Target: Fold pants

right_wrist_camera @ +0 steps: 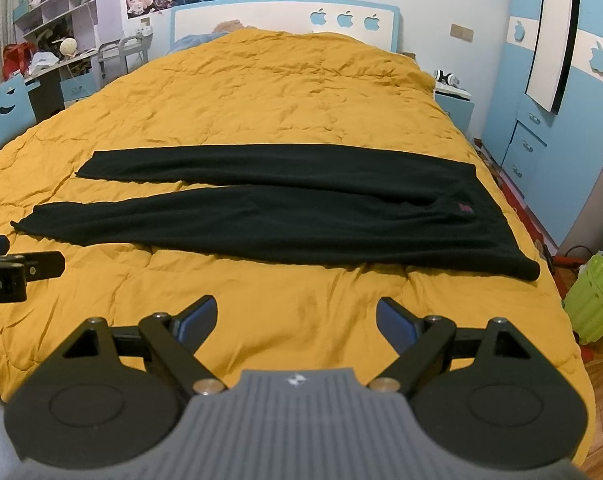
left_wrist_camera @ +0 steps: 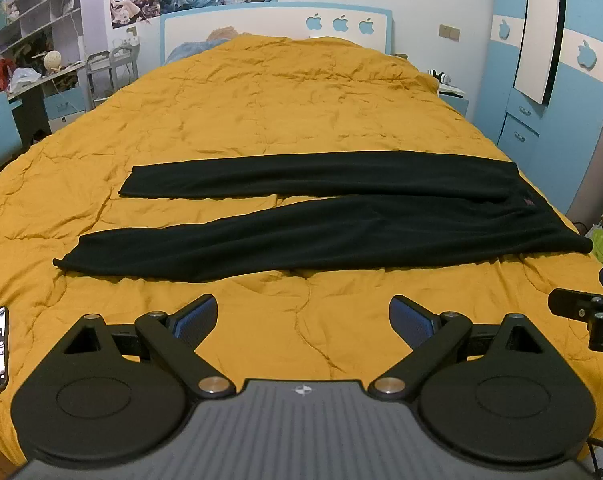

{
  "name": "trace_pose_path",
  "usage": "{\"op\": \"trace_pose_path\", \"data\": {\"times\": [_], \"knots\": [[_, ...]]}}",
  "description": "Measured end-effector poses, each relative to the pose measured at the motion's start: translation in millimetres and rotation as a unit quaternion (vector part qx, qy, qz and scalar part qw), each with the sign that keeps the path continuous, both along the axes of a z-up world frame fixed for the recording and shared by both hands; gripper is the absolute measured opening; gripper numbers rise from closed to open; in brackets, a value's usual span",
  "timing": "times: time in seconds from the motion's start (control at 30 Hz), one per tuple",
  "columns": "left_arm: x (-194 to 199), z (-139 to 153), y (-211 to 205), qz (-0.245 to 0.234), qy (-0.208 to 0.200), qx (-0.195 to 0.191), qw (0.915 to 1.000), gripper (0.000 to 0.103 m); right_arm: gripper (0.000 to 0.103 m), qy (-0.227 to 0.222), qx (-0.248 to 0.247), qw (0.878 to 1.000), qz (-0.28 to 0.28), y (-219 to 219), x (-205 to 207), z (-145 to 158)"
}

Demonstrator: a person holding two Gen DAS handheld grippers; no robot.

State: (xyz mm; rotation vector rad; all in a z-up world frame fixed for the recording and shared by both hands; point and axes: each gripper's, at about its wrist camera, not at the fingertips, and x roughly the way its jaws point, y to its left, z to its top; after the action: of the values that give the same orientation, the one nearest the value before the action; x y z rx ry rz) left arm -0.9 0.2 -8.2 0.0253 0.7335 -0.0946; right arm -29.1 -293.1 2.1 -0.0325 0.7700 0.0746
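Both grippers, left [left_wrist_camera: 303, 318] and right [right_wrist_camera: 297, 320], hung wide open and empty above the mustard quilt [left_wrist_camera: 261, 120], where black pants [left_wrist_camera: 301, 216] lay flat, legs splayed apart.

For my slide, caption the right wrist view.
Open right gripper hovers over a yellow quilt, black pants spread flat ahead, unfolded.

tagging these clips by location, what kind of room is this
A bedroom, probably a child's or teen's. A bed with a mustard quilt and a blue-and-white headboard fills the view, a blue wardrobe stands at its right, and black pants lie spread on the quilt.
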Motion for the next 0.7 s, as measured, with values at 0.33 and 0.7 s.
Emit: {"op": "trace_pose_path", "data": {"times": [0.33,0.7], "knots": [[0.0,-0.9,-2.7,-0.003,0.004,-0.002,1.0,0.103,0.083,0.004,-0.002,1.0,0.004,2.4,0.3,-0.9],[4.0,-2.1,-1.0,-0.003,0.011,-0.004,0.9999,0.103,0.083,0.011,-0.001,1.0,0.007,3.7,2.1,-4.7]]}}
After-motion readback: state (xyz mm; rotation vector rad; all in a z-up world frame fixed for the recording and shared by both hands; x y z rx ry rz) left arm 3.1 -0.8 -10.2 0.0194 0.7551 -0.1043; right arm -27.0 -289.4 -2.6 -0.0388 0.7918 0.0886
